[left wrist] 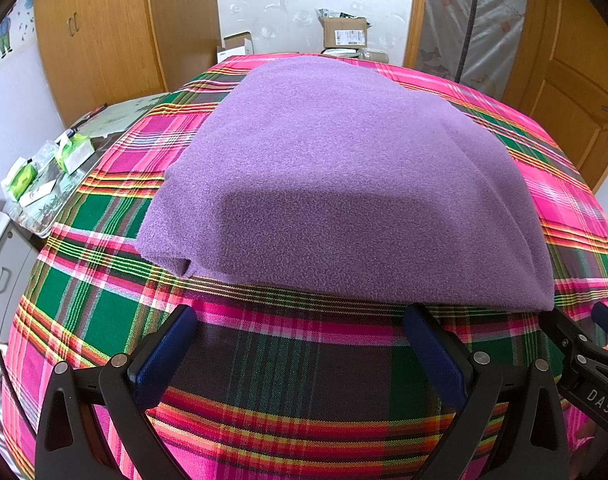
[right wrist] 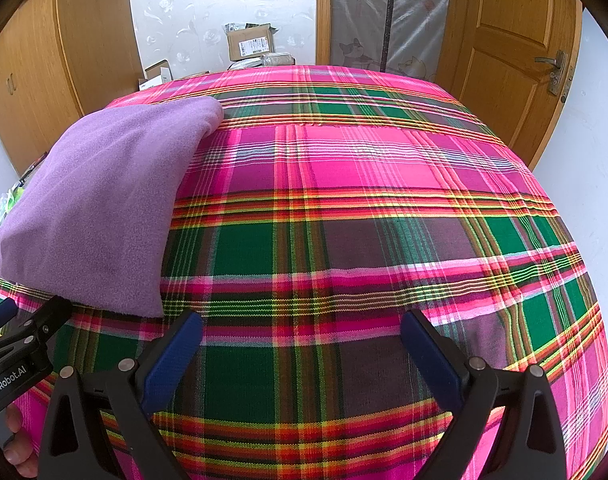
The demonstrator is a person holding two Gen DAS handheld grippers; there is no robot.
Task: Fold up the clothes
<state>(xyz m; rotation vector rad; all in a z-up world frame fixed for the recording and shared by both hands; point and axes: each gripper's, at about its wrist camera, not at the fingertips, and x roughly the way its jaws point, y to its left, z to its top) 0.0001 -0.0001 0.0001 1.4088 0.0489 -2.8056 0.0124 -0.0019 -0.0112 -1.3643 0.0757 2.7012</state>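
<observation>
Purple fleece garment point(left wrist: 335, 184) folded, rounded, on plaid cloth point(right wrist: 363, 240); left gripper point(left wrist: 300, 344), right gripper point(right wrist: 304, 344) wide, empty.

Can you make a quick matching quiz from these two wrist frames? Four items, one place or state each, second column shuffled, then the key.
Items:
1. purple fleece garment
2. cardboard box
3. left gripper
4. green packets

Places or states:
A. on the side surface left of the bed
B. folded, lying on the plaid bedcover
C. jaws wide open, nothing between them, just short of the garment's near edge
D. beyond the far end of the bed, by the wall

Pairs: 1-B, 2-D, 3-C, 4-A
</observation>
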